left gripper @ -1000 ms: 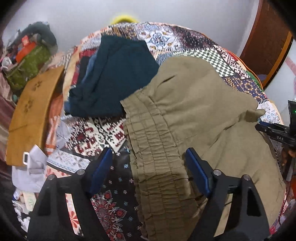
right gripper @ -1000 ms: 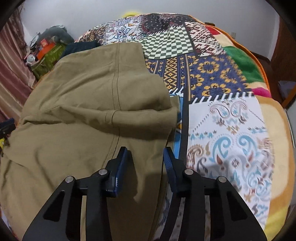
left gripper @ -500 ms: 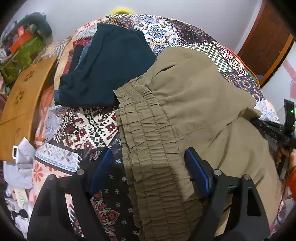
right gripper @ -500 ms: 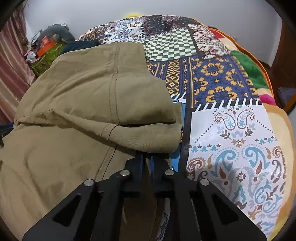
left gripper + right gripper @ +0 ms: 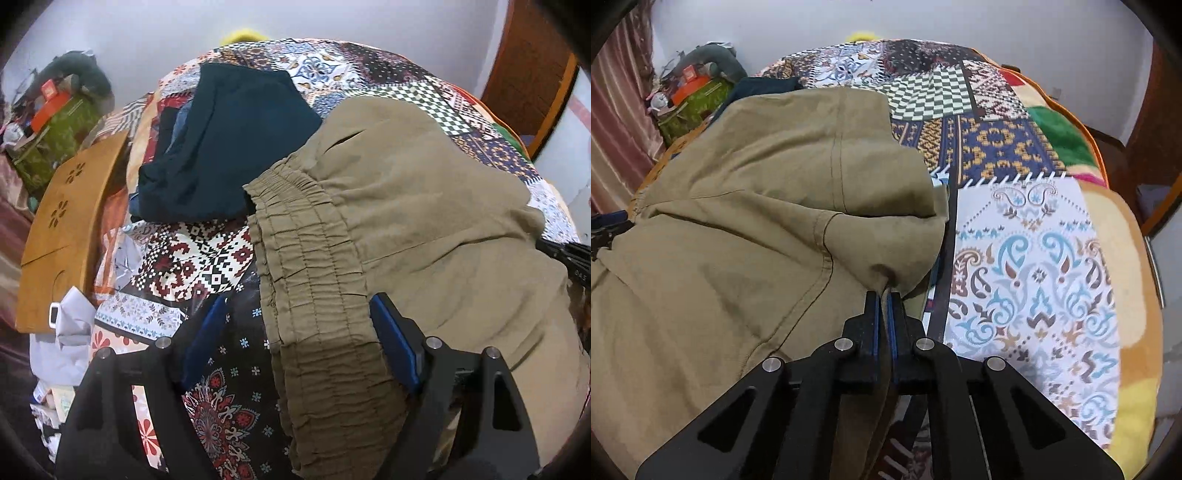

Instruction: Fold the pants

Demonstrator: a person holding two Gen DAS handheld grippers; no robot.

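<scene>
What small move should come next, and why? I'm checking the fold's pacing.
Probably close the left gripper on the elastic waistband of the olive-green cotton pants. Its jaws stand open astride that band, while the right gripper is already shut on the cloth at the other end.

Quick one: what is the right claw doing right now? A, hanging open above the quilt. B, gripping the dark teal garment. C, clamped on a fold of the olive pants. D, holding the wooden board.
C: the right claw is pinched shut on a fold of the olive pants.
</scene>
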